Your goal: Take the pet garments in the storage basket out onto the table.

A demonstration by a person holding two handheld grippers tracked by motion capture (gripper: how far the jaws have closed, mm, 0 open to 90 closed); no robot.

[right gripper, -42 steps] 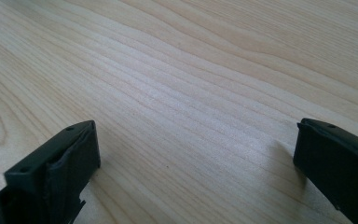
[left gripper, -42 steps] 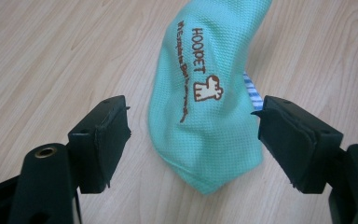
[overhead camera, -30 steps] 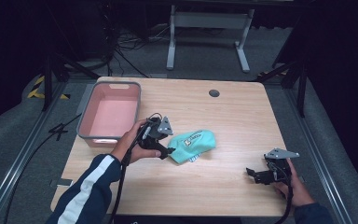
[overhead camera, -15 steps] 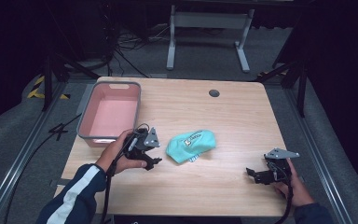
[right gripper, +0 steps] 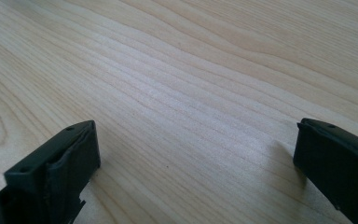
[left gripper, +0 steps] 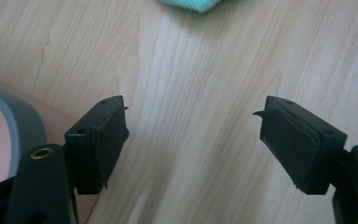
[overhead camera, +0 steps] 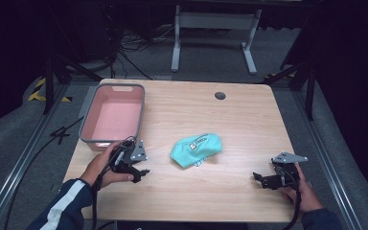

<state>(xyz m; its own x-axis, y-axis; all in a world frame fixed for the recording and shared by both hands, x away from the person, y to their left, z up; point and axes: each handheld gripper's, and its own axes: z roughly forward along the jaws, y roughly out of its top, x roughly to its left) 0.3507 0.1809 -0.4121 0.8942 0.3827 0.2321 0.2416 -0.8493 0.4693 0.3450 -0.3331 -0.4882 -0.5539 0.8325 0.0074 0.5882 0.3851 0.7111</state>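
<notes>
left gripper (overhead camera: 141, 173): jaws wide apart, nothing held; sat on the table (overhead camera: 230, 112), left of the teal pouch (overhead camera: 196, 149), clear of it
pink bin (overhead camera: 112, 116): far-left of the pouch, just behind the left gripper
teal pouch: lay mid-table, untouched
right gripper (overhead camera: 261, 178): jaws wide apart, empty; right of the pouch, well apart

A light wooden rectangular table (overhead camera: 230, 115) with a small dark round grommet (overhead camera: 220, 95) near its far edge stands on a grey carpeted floor (overhead camera: 24, 143). Beyond it a pale grey metal stand (overhead camera: 213, 21) with two splayed feet rises before a dark, unlit backdrop. Black cables (overhead camera: 124, 45) trail across the floor, and yellow-and-black hazard tape (overhead camera: 40, 88) marks the left.
</notes>
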